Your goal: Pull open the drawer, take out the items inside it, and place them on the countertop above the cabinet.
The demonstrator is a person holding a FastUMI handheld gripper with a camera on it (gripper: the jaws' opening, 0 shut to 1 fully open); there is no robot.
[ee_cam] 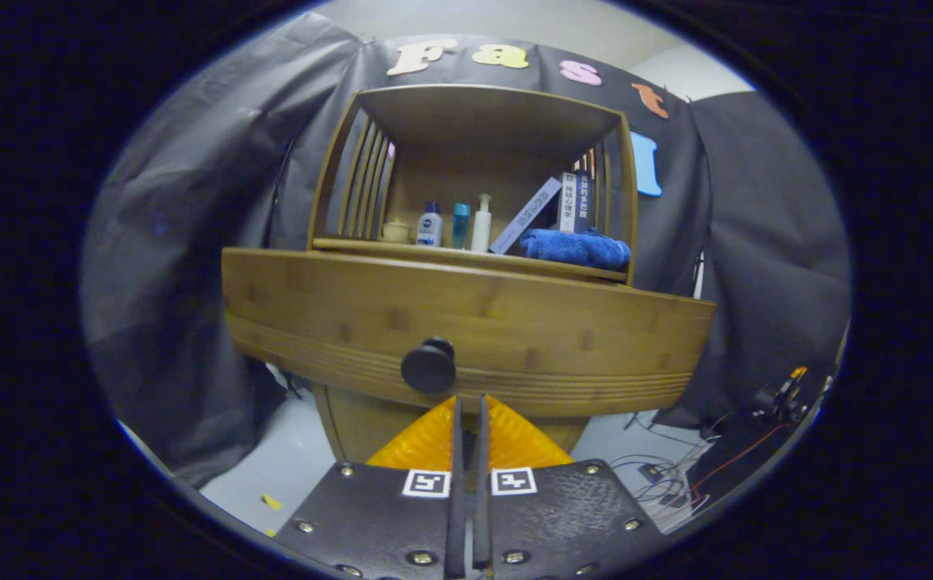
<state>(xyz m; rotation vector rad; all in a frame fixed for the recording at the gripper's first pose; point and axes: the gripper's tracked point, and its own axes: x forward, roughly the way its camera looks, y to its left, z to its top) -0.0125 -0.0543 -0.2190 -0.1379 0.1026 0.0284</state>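
The gripper (470, 407) has its fingers pressed together with only a thin slit between them, holding nothing, their tips just below the wooden drawer front (466, 322). The round dark knob (429, 365) sits just ahead of the fingers and slightly to the left of their tips, and the drawer looks closed or barely started, so whatever lies inside is hidden. The step in hand appears to be taking hold of the knob, and to do it well the fingers should spread wide enough to straddle it, shift a little left and up until it sits between them, close firmly behind its head, then pull straight back along the drawer's run. Beyond the fingers, the table (370, 246) above the drawer carries small bottles (458, 225), books (571, 201) and a blue cloth (575, 247), leaving free room toward the left.
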